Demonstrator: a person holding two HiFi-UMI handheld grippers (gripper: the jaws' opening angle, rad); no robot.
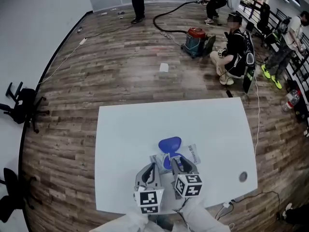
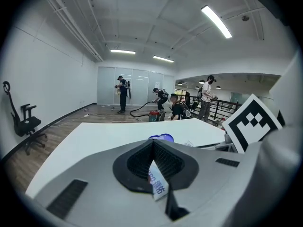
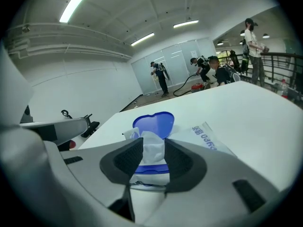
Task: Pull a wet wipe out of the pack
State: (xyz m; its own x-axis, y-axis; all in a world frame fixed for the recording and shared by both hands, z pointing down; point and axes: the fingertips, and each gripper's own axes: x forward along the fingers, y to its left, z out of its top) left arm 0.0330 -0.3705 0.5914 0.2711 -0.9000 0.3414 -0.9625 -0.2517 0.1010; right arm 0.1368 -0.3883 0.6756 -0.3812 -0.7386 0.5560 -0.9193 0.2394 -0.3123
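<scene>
Two handheld grippers at one wet-wipe pack (image 1: pixel 192 153), which lies on the near middle of a white table (image 1: pixel 125 129) with its blue lid (image 1: pixel 170 144) flipped open on the far side. Left gripper (image 2: pixel 153 151): jaws closed together, pinching a printed corner of the pack's film. Right gripper (image 3: pixel 154 144): jaws spread wide, one on either side of the white wipe (image 3: pixel 150 137) standing up from the pack's opening, with no firm pinch visible. Surroundings: wood floor (image 1: pixel 96 71), red vacuum cleaner (image 1: pixel 195 38), several persons beyond.
</scene>
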